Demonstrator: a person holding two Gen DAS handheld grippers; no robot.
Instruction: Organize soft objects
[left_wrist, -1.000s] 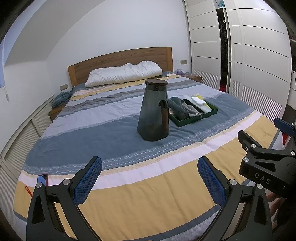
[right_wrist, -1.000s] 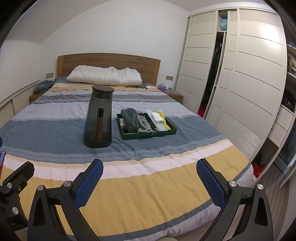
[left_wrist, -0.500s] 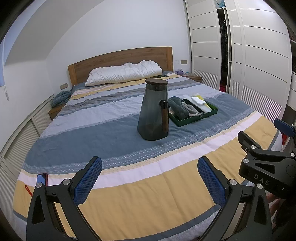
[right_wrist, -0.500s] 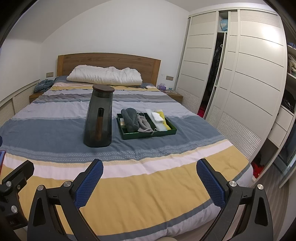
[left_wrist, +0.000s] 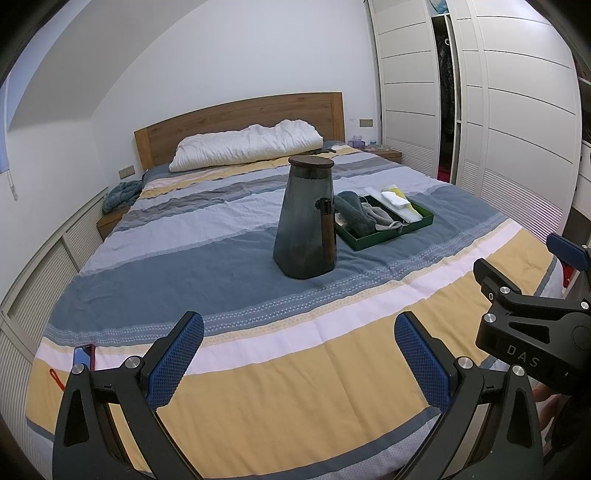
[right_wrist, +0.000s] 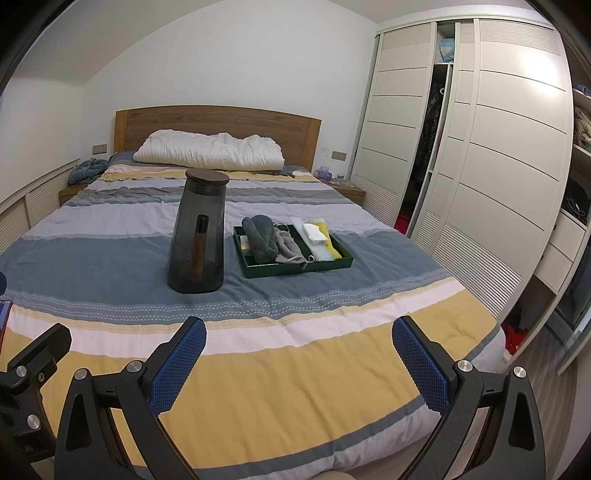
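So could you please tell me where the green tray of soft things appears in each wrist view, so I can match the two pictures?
Left wrist view: the green tray sits right of centre on the bed, just right of the dark pitcher.
Right wrist view: the green tray sits near centre, again right of the dark pitcher.
Shared landmark: the wooden headboard behind both.

Left gripper (left_wrist: 299, 354) held level, jaws spread wide, nothing between the blue pads (left_wrist: 176, 360). Right gripper (right_wrist: 299, 356) alongside, equally wide, empty, blue pads (right_wrist: 421, 362) facing inward.
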